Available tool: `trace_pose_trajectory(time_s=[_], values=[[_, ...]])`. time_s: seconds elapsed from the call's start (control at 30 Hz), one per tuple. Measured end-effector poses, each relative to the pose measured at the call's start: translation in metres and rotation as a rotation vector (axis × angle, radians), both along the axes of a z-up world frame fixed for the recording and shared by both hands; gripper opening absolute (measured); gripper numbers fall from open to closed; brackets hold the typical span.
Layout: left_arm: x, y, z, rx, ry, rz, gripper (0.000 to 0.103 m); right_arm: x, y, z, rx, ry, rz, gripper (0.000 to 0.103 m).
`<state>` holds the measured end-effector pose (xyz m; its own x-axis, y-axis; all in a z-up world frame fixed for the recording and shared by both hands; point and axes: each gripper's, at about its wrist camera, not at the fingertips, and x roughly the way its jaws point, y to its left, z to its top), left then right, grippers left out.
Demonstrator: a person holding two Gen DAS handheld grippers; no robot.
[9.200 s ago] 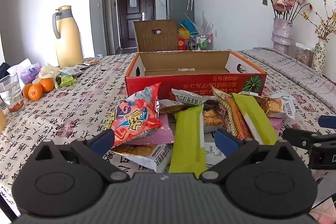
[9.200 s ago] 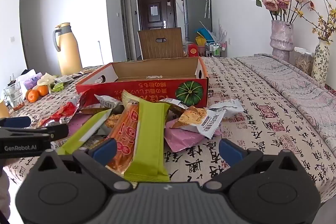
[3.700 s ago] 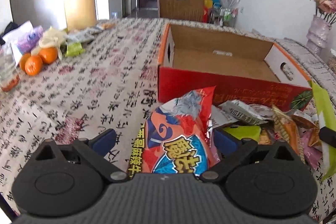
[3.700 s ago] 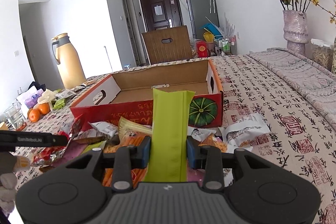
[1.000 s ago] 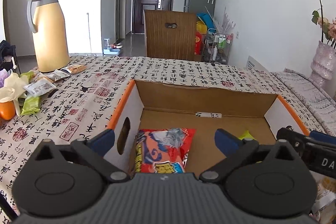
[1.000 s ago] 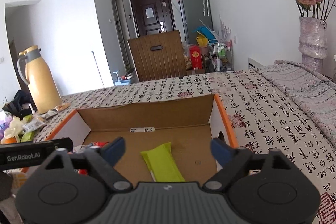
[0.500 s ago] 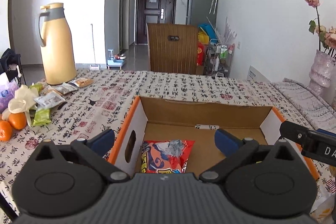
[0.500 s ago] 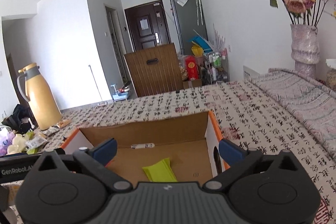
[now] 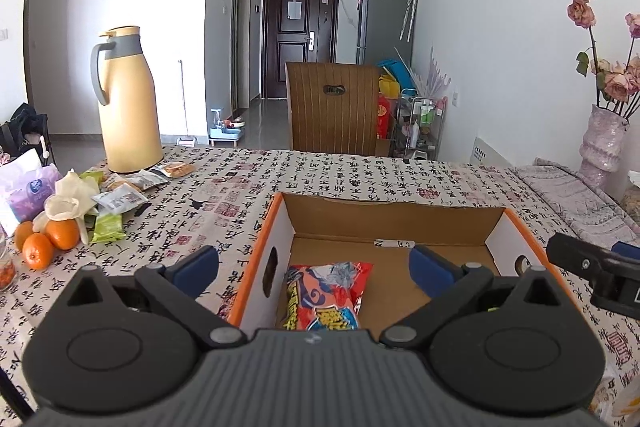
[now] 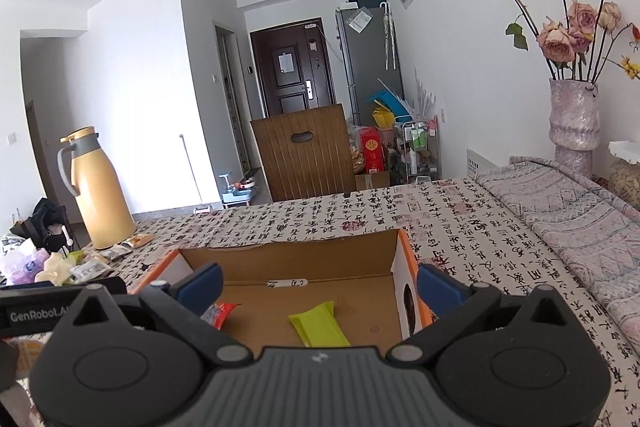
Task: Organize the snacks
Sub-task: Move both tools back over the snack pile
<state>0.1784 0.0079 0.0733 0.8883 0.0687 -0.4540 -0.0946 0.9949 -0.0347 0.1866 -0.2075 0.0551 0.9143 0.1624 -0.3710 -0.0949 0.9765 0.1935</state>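
Note:
An open cardboard box (image 9: 394, 215) with orange edges sits on the table in front of both grippers; it also shows in the right wrist view (image 10: 292, 257). A red and orange snack bag (image 9: 326, 295) lies inside at its left end, and a corner of it shows in the right wrist view (image 10: 218, 313). A green snack bar (image 10: 318, 325) lies on the box floor toward the right. My left gripper (image 9: 314, 267) is open and empty above the box's near left. My right gripper (image 10: 318, 285) is open and empty above the box's near side.
A yellow thermos jug (image 9: 126, 103) stands far left. Oranges (image 9: 48, 241), a tissue pack and small snack packets (image 9: 120, 199) lie at the left edge. A wooden chair (image 9: 334, 109) stands behind the table. A vase of dried roses (image 10: 572, 119) is at the right.
Both grippers have drawn back and up from the box with jaws open. The red bag and the green bar stay lying inside the box.

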Motion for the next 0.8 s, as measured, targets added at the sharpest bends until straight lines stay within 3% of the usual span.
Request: trace_pose_trajectory(time_s=[0.8], values=[[-0.079,0.02,-0.033,0.018,0.034,-0.033,0.103,-0.087,0.002,-0.035,-0.056,0.077,0.075,0.103]])
